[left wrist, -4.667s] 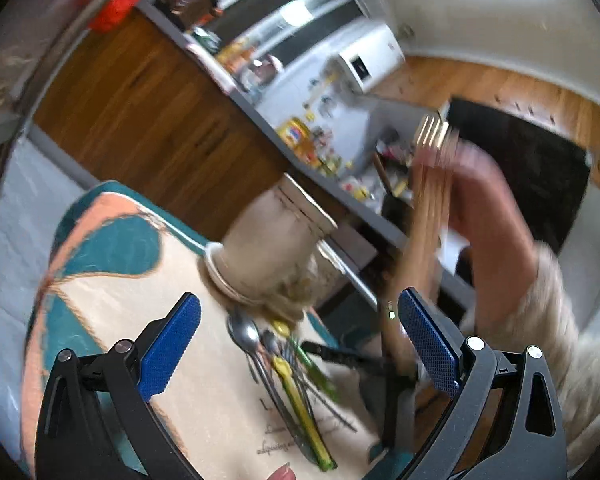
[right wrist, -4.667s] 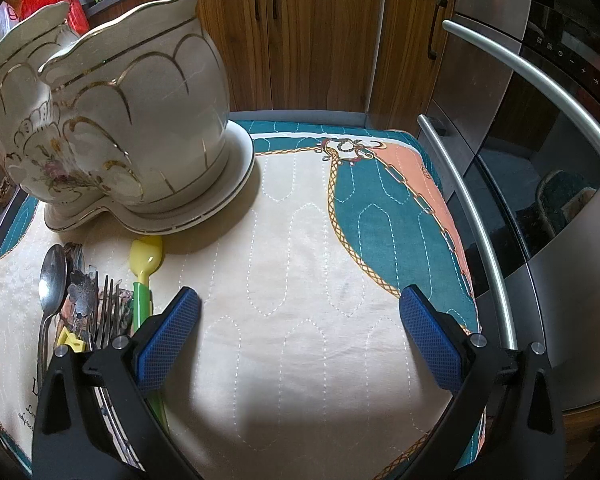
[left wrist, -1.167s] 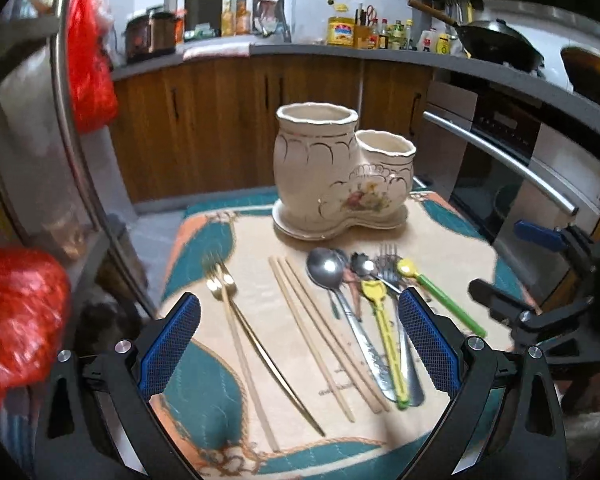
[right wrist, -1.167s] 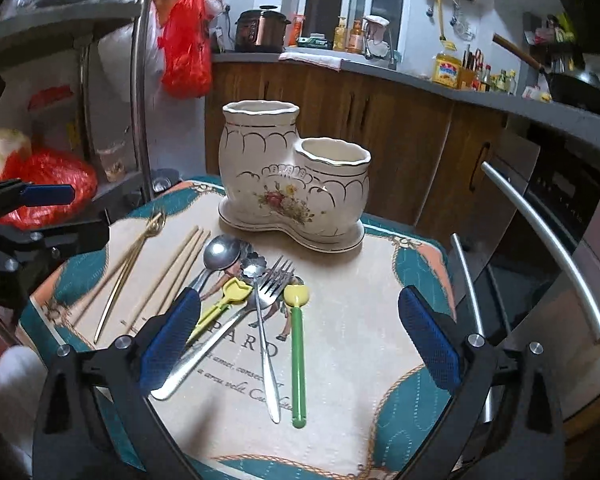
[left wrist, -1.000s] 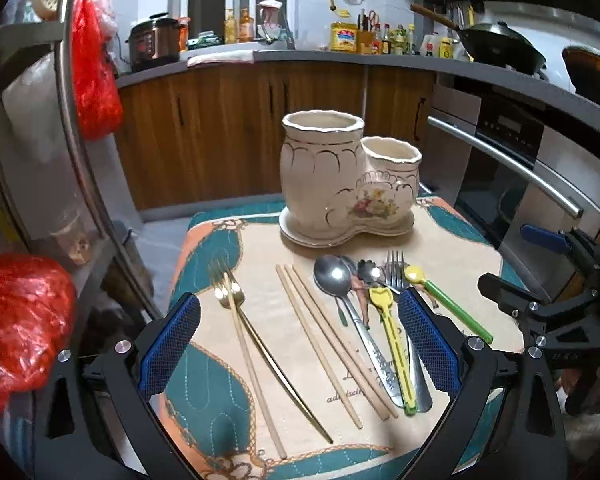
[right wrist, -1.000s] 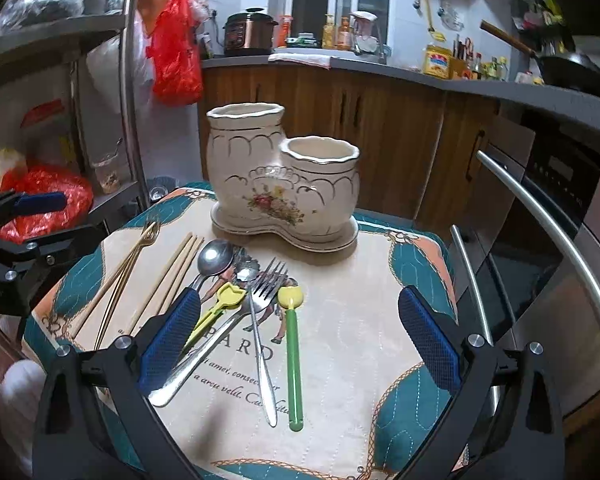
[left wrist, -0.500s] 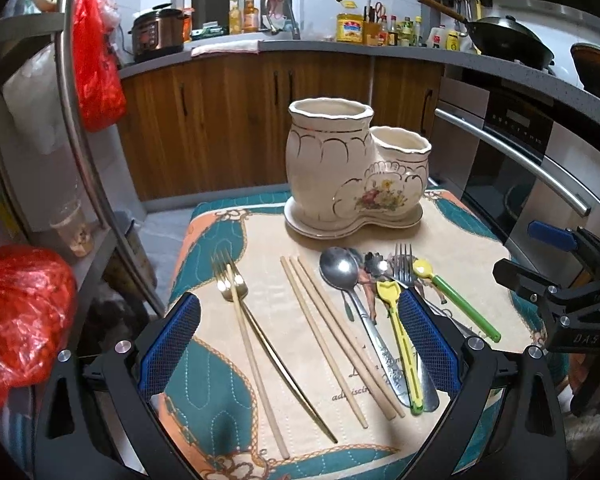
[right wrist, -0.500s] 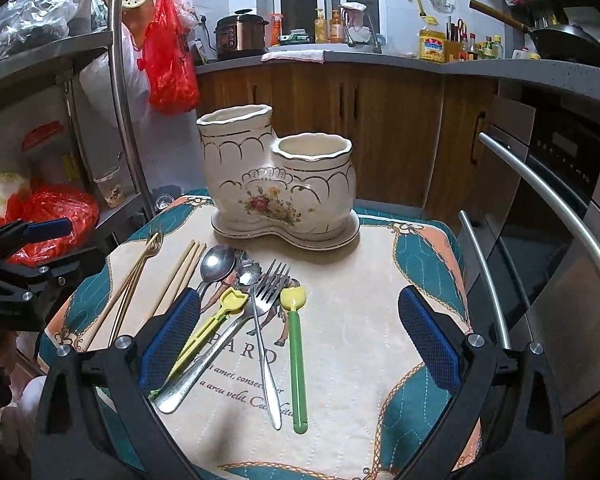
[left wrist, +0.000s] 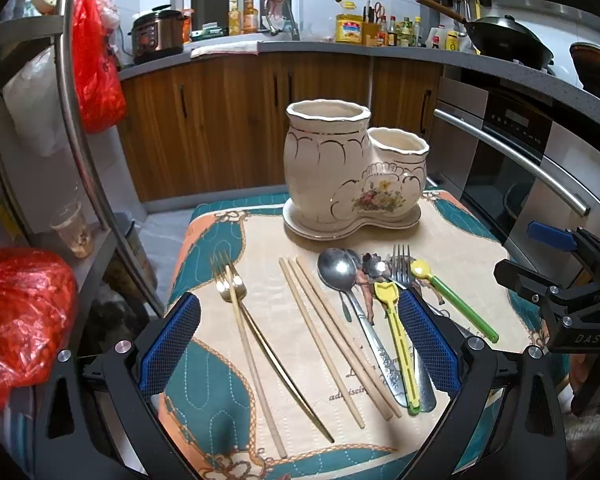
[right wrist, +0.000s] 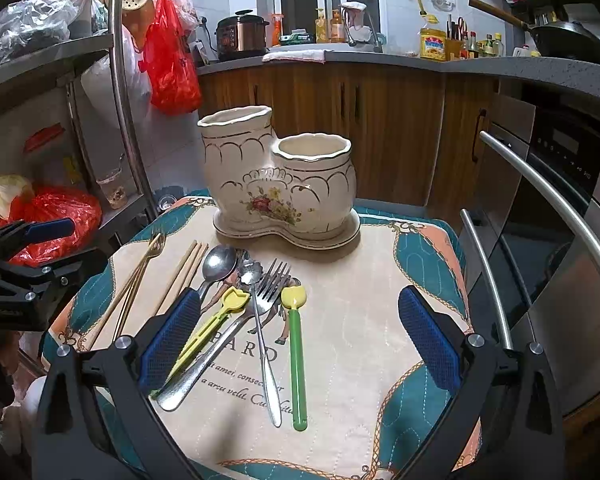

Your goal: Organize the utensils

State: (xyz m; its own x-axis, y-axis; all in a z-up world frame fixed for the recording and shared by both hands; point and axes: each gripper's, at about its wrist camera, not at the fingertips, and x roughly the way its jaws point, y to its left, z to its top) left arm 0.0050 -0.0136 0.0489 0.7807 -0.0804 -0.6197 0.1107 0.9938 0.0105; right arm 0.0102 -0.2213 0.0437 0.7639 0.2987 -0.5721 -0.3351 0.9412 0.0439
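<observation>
While both tools hang above the mat, each view reads as follows.

Left wrist view
- Left gripper: jaws wide apart, holding nothing; blue ribbed pads on black arms, poised low over the near edge of the mat.
- Mat: quilted cloth, cream centre with teal and peach border.
- Holder: glazed cream ceramic, two joined cups with gold lines and a flower print, standing at the far side of the mat.
- Gold fork: slim, lying left of the wooden chopsticks.
- Steel spoon: right of the chopsticks, beside a yellow plastic piece and a green-handled spoon.

Right wrist view
- Right gripper: jaws spread, empty, above the utensil handles.
- Steel fork: crossing a small steel spoon.
- Left gripper, seen from here: at the left edge, side-on.
</observation>
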